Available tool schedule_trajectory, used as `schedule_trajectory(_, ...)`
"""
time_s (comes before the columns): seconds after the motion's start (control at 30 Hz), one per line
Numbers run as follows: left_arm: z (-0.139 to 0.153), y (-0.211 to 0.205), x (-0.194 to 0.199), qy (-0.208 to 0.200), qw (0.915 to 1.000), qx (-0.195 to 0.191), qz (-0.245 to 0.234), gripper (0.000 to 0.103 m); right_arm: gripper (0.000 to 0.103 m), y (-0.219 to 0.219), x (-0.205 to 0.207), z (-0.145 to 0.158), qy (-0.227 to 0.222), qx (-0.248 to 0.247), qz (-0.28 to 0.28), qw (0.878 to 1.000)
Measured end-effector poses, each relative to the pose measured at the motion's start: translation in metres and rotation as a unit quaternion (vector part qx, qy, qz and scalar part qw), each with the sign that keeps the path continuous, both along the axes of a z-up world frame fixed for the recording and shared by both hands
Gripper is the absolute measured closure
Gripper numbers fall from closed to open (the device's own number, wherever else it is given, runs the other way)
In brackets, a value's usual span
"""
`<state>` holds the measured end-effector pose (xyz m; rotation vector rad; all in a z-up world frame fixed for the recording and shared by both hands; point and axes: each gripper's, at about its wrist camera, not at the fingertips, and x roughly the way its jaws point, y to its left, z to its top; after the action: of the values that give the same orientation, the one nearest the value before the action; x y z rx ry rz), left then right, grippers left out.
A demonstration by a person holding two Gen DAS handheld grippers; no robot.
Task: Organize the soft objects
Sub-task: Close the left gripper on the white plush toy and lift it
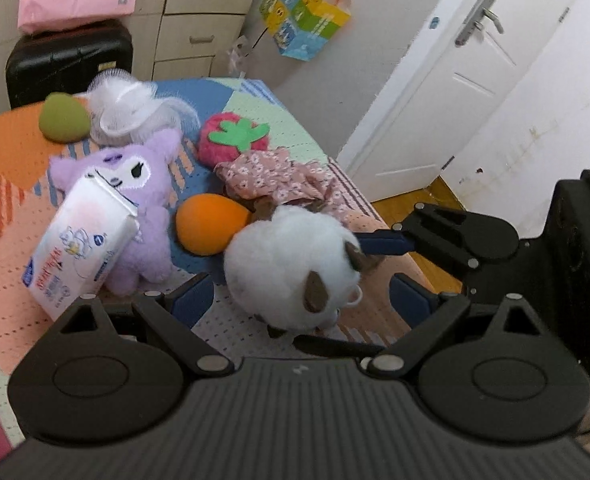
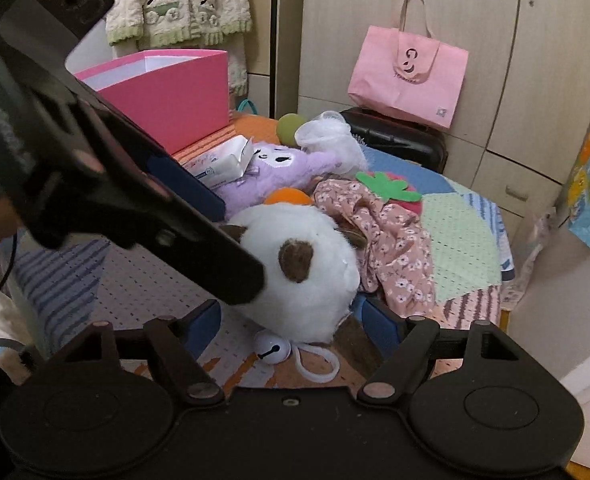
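A round white plush point(image 1: 291, 264) with brown ears lies on the patchwork mat point(image 1: 255, 332). My left gripper point(image 1: 301, 300) stands open around it, with a gap on both sides. In the right wrist view the same white plush point(image 2: 307, 268) sits between the wide-apart fingers of my right gripper point(image 2: 291, 328), which do not press on it. A finger of the left gripper point(image 2: 215, 264) crosses from the upper left and touches the plush's side. The right gripper's blue finger point(image 1: 383, 242) reaches the plush near one ear. A white bell point(image 2: 273, 350) on a cord lies under the plush.
Behind the plush lie a purple plush point(image 1: 135, 200), a tissue pack point(image 1: 79, 248), an orange ball point(image 1: 207, 228), a strawberry plush point(image 1: 231, 140), a floral cloth point(image 1: 279, 180), a green ball point(image 1: 63, 118) and a white mesh puff point(image 1: 127, 108). A pink box point(image 2: 167, 92) stands at the back left.
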<state>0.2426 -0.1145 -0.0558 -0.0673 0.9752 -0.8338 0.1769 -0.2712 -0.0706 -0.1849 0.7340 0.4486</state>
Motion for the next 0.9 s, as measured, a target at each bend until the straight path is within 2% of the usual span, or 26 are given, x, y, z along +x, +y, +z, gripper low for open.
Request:
schedule_trajectory(0.23, -0.017, -0.002, 0.005, 0.04, 0.9986, -0.036, 0.006, 0.011, 0.021, 0.0, 0.011, -0.012, 0.015, 0.033, 0.002, 0.999)
schedule_trajectory(0.33, -0.017, -0.002, 0.0, 0.028, 0.9991, -0.027, 0.017, 0.015, 0.023, 0.001, 0.008, -0.013, 0.016, 0.042, -0.001, 0.999)
schedule_trajectory(0.4, -0.015, -0.003, -0.005, 0.016, 0.9996, -0.016, 0.018, 0.02, 0.032, 0.001, 0.005, -0.012, 0.015, 0.045, -0.002, 0.999)
schedule_trajectory(0.5, -0.012, -0.003, -0.013, 0.01, 0.9998, -0.008, 0.015, 0.021, 0.037, 0.001, -0.001, -0.01, 0.016, 0.054, -0.005, 0.998)
schedule_trajectory(0.9, 0.0, 0.008, -0.048, 0.001, 0.9997, 0.01, 0.023, 0.024, 0.039, 0.016, -0.03, 0.0, 0.014, 0.045, -0.001, 0.999)
